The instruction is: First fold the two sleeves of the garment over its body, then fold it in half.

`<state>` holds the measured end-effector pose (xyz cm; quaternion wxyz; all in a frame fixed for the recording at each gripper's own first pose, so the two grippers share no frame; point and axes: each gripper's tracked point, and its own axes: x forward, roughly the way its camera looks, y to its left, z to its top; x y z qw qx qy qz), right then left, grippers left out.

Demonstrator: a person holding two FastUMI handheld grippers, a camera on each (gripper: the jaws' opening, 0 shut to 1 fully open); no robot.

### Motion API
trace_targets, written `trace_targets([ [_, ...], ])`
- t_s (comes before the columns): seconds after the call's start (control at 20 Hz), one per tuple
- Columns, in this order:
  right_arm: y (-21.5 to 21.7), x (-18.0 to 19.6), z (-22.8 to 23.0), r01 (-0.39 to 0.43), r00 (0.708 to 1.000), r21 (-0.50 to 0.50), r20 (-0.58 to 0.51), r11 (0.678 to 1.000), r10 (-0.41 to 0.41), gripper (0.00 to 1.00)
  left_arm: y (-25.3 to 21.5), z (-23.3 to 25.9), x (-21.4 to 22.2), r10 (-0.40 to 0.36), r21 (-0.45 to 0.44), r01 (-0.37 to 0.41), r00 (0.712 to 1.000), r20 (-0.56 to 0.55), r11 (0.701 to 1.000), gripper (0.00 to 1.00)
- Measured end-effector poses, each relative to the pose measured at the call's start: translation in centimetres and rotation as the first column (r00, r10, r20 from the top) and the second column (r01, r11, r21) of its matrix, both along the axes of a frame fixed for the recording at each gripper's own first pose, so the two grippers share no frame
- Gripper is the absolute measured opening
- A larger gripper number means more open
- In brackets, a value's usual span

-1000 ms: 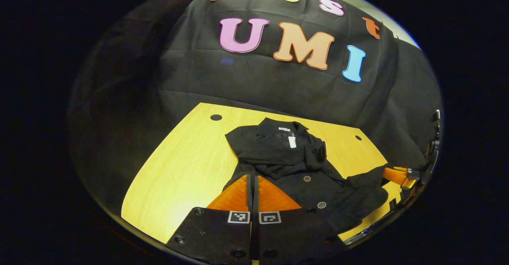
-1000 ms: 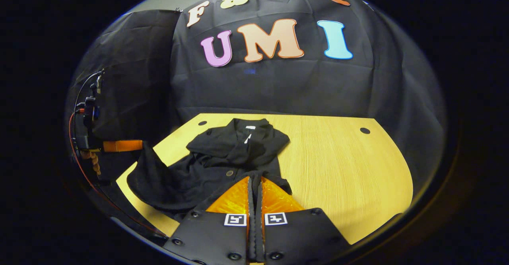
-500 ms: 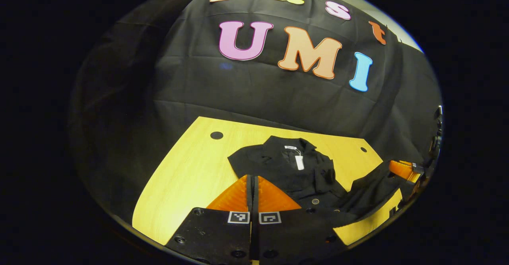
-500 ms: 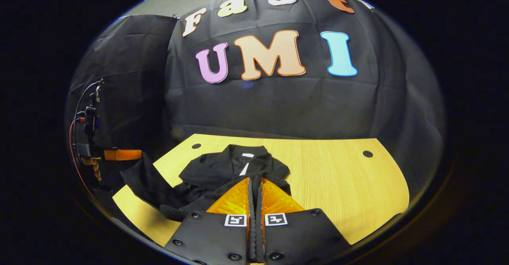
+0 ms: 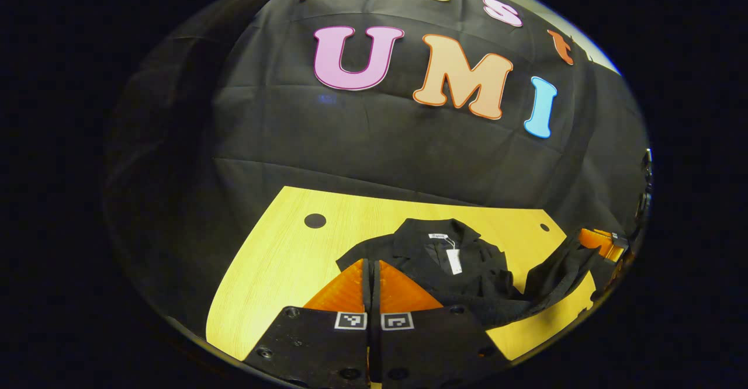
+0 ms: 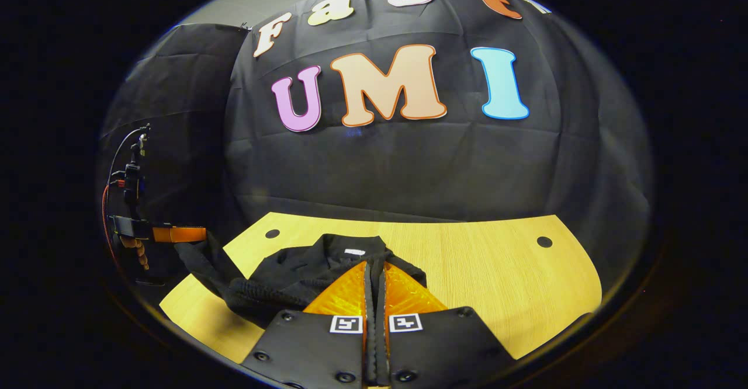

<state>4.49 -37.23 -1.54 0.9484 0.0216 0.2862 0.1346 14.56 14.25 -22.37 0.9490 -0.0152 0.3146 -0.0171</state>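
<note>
**Both claws lift the jacket's hem toward its collar**

We hold a black jacket [image 5: 461, 272] by its bottom edge, one corner in each claw, above a yellow wooden tabletop [image 5: 280, 254]. In the left gripper view, our left claw [image 5: 371, 281] has its two orange fingers pressed together with dark fabric at their tips. Ahead of it and a little to the right lies the collar with a white tag [image 5: 453, 260]. Far off to its right, the other claw grips the raised hem, which sags between the two.

In the right gripper view, our right claw [image 6: 374, 287] is likewise clamped on the cloth, with the collar just beyond its tips. The raised fabric stretches away to its left, up to the left claw [image 6: 178, 235].

We judge the sleeves are already folded in. Gripping both hem corners keeps the edge level, so the lower half can settle squarely over the upper half.
</note>
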Motion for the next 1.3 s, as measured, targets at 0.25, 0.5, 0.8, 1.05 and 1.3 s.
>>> trace_targets([
  [0.25,0.1,3.0,-1.5,0.053,0.998,0.003,-0.038,0.999,-0.053,0.02,0.6,-1.9,3.3,-0.036,0.007,0.036,0.999,-0.007,0.999,0.00],
  [0.5,0.0,5.7,-4.0,0.107,0.990,-0.018,-0.087,0.994,-0.108,0.02,1.3,-4.8,5.7,-0.072,0.025,0.073,0.996,-0.044,0.997,0.00],
  [0.8,-0.4,7.7,-4.5,0.213,0.971,-0.016,-0.110,0.977,-0.213,0.35,4.5,-1.9,8.8,0.007,0.134,-0.026,0.990,0.141,0.991,0.37],
  [1.05,-0.9,6.7,0.1,0.238,0.971,-0.035,0.045,0.971,-0.236,0.98,2.5,2.1,9.2,-0.013,0.094,-0.011,0.969,0.248,0.995,0.94],
  [1.3,-1.0,1.8,6.1,0.213,0.956,-0.024,0.214,0.977,-0.203,0.98,0.9,7.4,5.3,0.016,0.046,-0.033,0.940,0.339,0.998,0.94],
])
